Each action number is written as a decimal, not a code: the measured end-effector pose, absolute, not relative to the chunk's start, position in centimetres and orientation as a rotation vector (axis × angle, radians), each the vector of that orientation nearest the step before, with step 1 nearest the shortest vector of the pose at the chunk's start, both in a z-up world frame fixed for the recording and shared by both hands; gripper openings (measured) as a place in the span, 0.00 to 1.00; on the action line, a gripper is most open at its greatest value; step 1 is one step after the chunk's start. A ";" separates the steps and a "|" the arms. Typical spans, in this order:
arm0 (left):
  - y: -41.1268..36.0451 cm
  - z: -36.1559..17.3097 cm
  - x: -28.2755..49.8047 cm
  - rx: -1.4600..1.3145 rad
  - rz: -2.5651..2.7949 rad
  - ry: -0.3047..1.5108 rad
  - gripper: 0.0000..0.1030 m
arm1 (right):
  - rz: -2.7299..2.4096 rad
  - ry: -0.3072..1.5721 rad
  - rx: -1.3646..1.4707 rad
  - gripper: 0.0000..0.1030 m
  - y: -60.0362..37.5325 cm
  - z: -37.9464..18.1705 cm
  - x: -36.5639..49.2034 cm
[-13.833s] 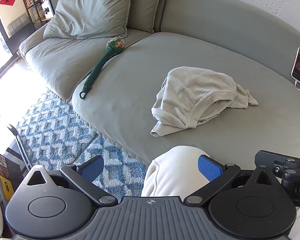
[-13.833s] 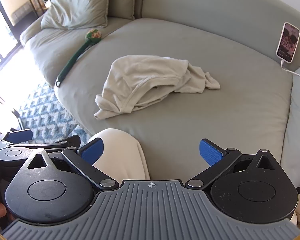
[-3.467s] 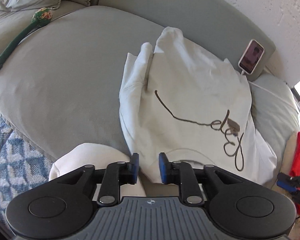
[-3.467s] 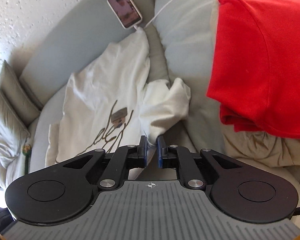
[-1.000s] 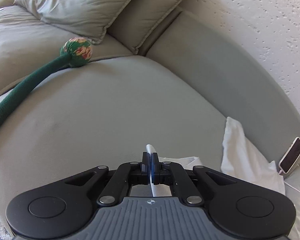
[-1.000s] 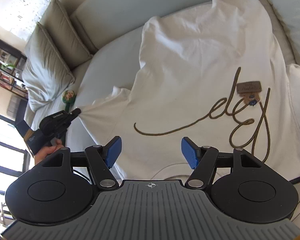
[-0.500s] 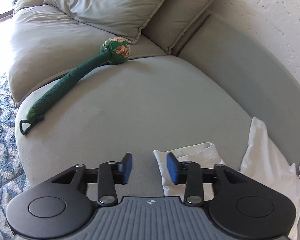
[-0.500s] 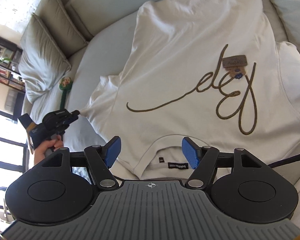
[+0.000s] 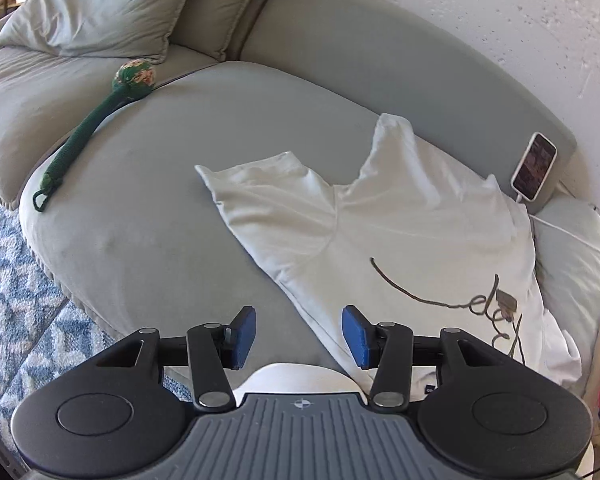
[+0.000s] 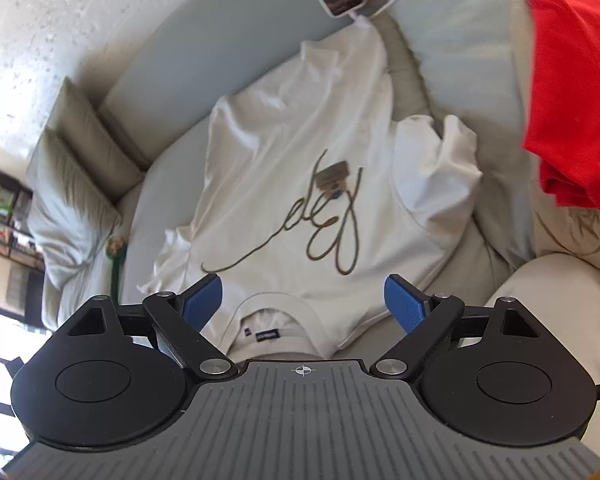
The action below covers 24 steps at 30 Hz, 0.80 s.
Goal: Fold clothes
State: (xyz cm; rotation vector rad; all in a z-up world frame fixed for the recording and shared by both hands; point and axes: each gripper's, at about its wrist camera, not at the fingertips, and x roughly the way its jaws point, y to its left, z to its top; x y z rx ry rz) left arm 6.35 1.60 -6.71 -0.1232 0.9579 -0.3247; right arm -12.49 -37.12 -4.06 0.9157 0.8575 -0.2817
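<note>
White T-shirt (image 9: pixel 412 216) lies spread face up on the grey sofa seat (image 9: pixel 148 208), seen first from the left wrist view: one sleeve reaches out flat toward the middle of the seat, the hem runs up against the curved backrest, and the brown script lettering (image 9: pixel 460 300) crosses the chest near the right edge. The left tool (image 9: pixel 298 338) hangs above the seat's front edge just beside the shirt's shoulder, its blue pads parted with nothing between them; its jaws have just been opening. A green stick with a floral ball head (image 9: pixel 96 120) lies well apart on the seat's far left, below two pillows. A phone (image 9: pixel 534 166) leans on the backrest with a white cable, just past the shirt's hem.

From the right wrist view, the T-shirt (image 10: pixel 300 152) fills the middle, collar and neck label nearest the camera, the far sleeve bunched toward a red garment (image 10: pixel 576 80) piled at the right. The right tool (image 10: pixel 302 304) hovers over the collar, its pads spread wide and clear of the cloth, having just opened further. A knee in pale trousers (image 10: pixel 560 300) shows at lower right.
</note>
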 end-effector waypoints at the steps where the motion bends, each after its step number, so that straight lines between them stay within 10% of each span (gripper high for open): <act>1: 0.6 -7.0 6.0 -0.117 -0.343 0.958 0.44 | -0.291 0.851 0.947 0.83 -37.7 -4.8 -12.6; 2: -0.7 -7.4 5.6 -0.110 -0.374 0.957 0.45 | -0.294 0.842 0.970 0.77 -38.2 -5.7 -12.7; 4: -3.7 -8.2 5.1 -0.068 -0.437 0.935 0.44 | -0.313 0.834 0.956 0.29 -38.6 -7.4 -12.6; 6: -6.8 -9.0 4.7 -0.009 -0.489 0.902 0.43 | -0.310 0.839 0.909 0.16 -38.5 -9.3 -11.8; 16: -17.7 -13.1 1.2 0.438 -0.671 1.013 0.36 | -0.227 1.036 0.858 0.15 -37.2 -15.1 -9.8; 20: -18.2 -9.9 0.8 0.326 -0.745 1.008 0.41 | -0.253 0.998 0.896 0.24 -39.0 -12.5 -11.7; 24: -21.1 -7.8 0.4 0.307 -0.808 0.931 0.47 | -0.282 0.843 0.844 0.54 -41.0 -7.4 -11.9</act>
